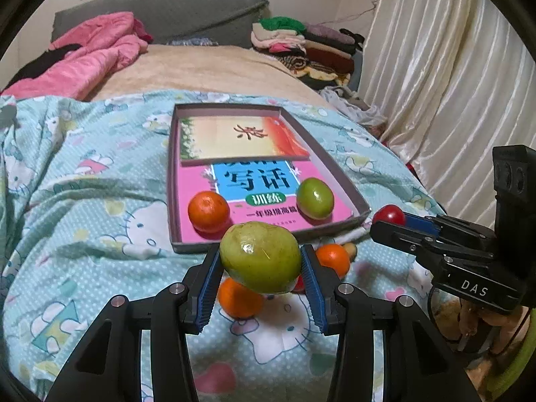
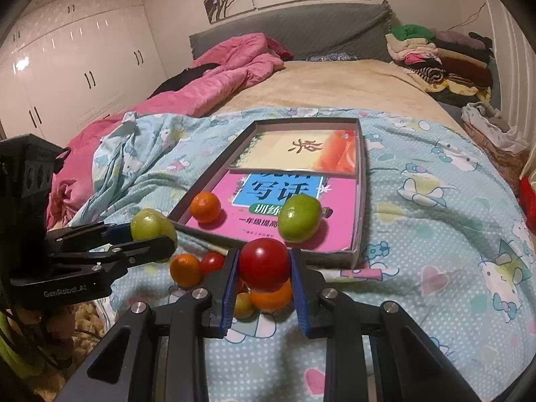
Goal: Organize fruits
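My left gripper (image 1: 261,261) is shut on a large green fruit (image 1: 260,257), held above the bedspread just in front of the shallow box (image 1: 345,181). That same green fruit (image 2: 152,225) and the left gripper (image 2: 157,234) show at the left of the right wrist view. My right gripper (image 2: 264,268) is shut on a red tomato (image 2: 264,264), also seen as the tomato (image 1: 388,215) in the left wrist view beside the box's near right corner. Inside the box (image 2: 361,201) lie an orange (image 2: 205,207) and a green fruit (image 2: 299,218). Loose oranges (image 2: 185,269) and small tomatoes (image 2: 211,262) lie under the grippers.
The box holds a pink workbook (image 1: 261,187) and a second book (image 1: 234,137). It rests on a light blue cartoon bedspread (image 1: 83,201). A pink quilt (image 2: 217,73) lies at the back left, folded clothes (image 2: 442,57) at the back right, curtains (image 1: 452,83) to the right.
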A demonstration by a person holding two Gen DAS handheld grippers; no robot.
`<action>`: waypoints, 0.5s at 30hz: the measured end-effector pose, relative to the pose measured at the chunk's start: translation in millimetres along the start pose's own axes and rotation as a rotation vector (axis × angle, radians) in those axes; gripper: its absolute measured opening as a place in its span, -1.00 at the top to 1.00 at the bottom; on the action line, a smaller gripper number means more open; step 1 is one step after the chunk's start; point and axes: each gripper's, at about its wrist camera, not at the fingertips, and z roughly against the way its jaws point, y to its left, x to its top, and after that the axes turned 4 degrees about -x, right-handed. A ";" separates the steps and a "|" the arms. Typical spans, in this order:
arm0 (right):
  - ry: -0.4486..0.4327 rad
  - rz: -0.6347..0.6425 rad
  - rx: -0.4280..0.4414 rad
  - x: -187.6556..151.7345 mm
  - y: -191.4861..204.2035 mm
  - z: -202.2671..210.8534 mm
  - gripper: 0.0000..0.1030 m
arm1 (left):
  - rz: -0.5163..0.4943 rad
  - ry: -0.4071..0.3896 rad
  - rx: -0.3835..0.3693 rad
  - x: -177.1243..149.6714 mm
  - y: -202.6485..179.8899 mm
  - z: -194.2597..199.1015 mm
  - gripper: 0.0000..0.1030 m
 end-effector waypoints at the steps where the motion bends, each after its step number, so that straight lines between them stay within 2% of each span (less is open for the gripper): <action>1: -0.006 -0.002 -0.005 0.4 -0.8 0.4 0.43 | -0.001 -0.004 0.001 0.9 0.1 0.6 0.07; 8: -0.048 -0.048 -0.041 3.0 -11.6 5.5 0.43 | -0.009 -0.017 0.013 1.9 -0.3 3.0 0.07; 15: -0.088 -0.040 -0.075 6.8 -12.8 9.6 0.43 | 0.009 -0.028 0.031 5.4 -0.1 0.5 0.07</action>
